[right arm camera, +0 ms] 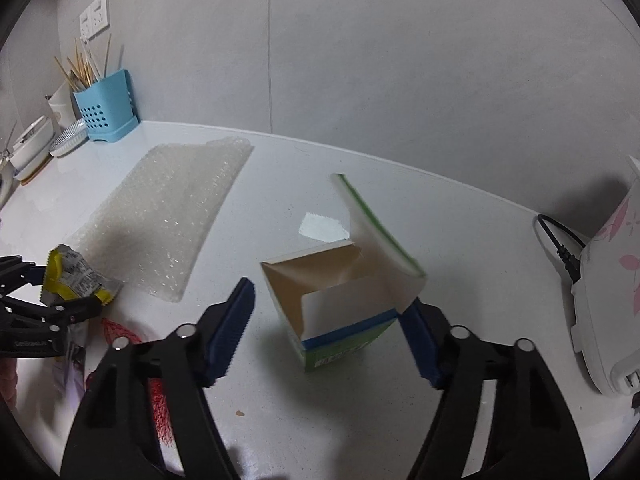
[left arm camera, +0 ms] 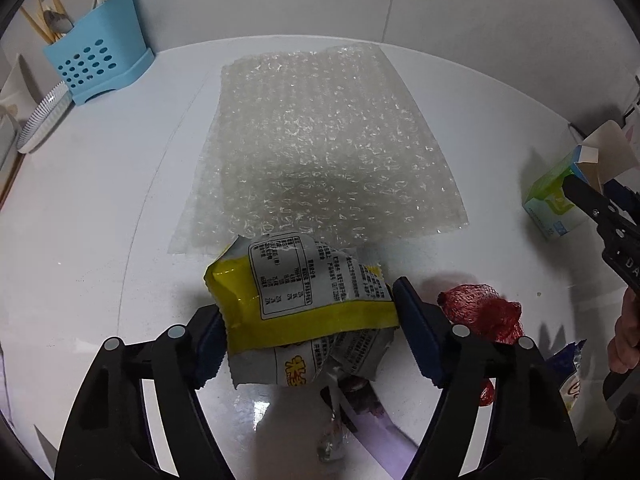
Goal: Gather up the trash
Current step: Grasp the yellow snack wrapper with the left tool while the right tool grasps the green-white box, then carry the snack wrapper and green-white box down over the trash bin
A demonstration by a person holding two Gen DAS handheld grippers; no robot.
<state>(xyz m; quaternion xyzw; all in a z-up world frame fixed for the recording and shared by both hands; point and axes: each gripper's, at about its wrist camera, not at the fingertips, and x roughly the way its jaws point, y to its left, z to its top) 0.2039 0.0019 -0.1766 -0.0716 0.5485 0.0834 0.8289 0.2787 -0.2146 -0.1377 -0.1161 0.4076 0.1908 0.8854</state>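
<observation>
The white surface (right arm camera: 360, 184) is bordered by a grey wall, with bubble wrap (left arm camera: 320, 140) laid flat. The yellow wrapper (left arm camera: 304, 304) is pinched by the left claw (left arm camera: 308, 332). The open carton (right arm camera: 340, 312) is straddled by the spread right claw (right arm camera: 326, 330), its right pad touching one corner.

Both tools look alike: the left gripper (left arm camera: 308, 332) and the right gripper (right arm camera: 326, 328) each have two black plastic arms built as open frames, with round silver rivets at the joints. Each arm ends in a dark blue rubber pad (right arm camera: 234, 330) with a saw-toothed edge. Seen from the other camera, the right gripper's black body carries small screws and raised white letters, too cut off to read, the left one's side bears a small pale word too fine to make out, and a bare hand (left arm camera: 624, 340) shows behind the right tool.
</observation>
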